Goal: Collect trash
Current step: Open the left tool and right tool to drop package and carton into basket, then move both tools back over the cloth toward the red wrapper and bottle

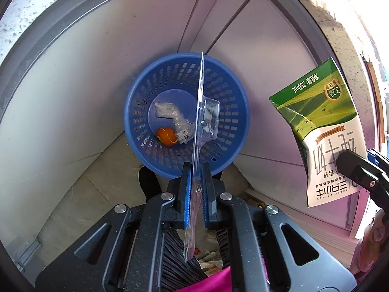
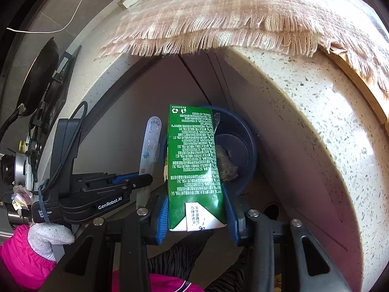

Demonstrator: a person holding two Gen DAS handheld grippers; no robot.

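Trash goes by way of both grippers here, and the blue basket [image 1: 187,114] on the floor serves as the landmark. Directly above the basket, the left gripper [image 1: 196,170] is clamped on a flat clear plastic package [image 1: 199,112], seen edge-on, so its front and any print are hard to make out. The package's lower end runs down between the blue pads and is cut off behind the gripper body. Inside the basket lie an orange peel [image 1: 166,136] and a crumpled clear wrapper [image 1: 173,118], partly hidden behind the package.

To the right of the basket in the left wrist view, the right gripper [image 2: 195,209] is closed on a green and white milk carton [image 2: 194,168], its pads pressed against the carton's two sides. In the right wrist view the carton covers most of the basket [image 2: 245,150], leaving only the right part of the rim and floor in sight; what lies in there is dark and blurred.

Beside the basket stand pale cabinet doors [image 1: 97,73], and above it a speckled stone counter [image 2: 304,121] with a fringed cloth [image 2: 218,19]. A white-gloved hand [image 2: 48,238] in a pink sleeve [image 2: 22,260] holds the left gripper [image 2: 143,178].
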